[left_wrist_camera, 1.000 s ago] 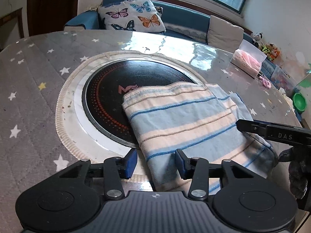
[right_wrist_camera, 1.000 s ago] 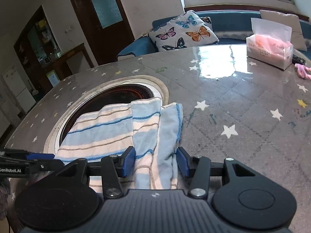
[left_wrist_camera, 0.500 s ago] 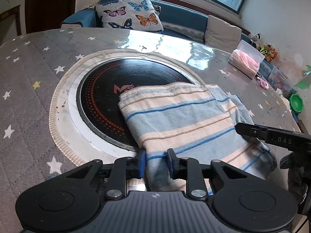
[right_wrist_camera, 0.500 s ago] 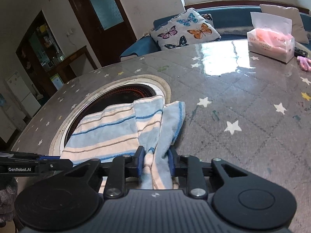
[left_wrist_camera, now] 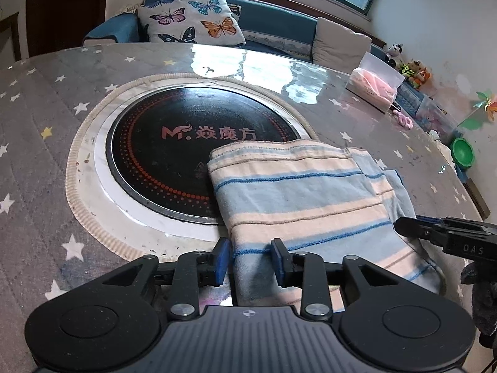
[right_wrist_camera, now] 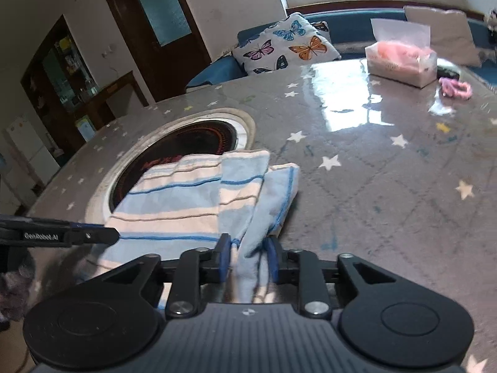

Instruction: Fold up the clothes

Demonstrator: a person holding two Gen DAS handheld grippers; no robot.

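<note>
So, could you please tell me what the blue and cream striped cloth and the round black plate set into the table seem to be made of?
The blue and cream striped cloth looks like soft woven cotton or terry: matt, limp, with stitched hems and drooping folds. The round black plate set into the table looks like smooth glass or ceramic, probably a cooktop: glossy, with printed red dots, lettering and a metal-looking rim. Neither can be confirmed by sight alone.

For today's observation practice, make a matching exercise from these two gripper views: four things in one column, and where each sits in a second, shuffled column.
Things:
1. blue and cream striped towel
2. butterfly-print cushion
3. clear pack of pink tissues
4. round black cooktop

Places:
A. on the blue sofa behind the table
B. set into the middle of the table
C. on the table's far side, near a pink hair tie
D. lying partly over the cooktop, between both grippers' jaws

Pairs: 1-D, 2-A, 3-C, 4-B
</note>
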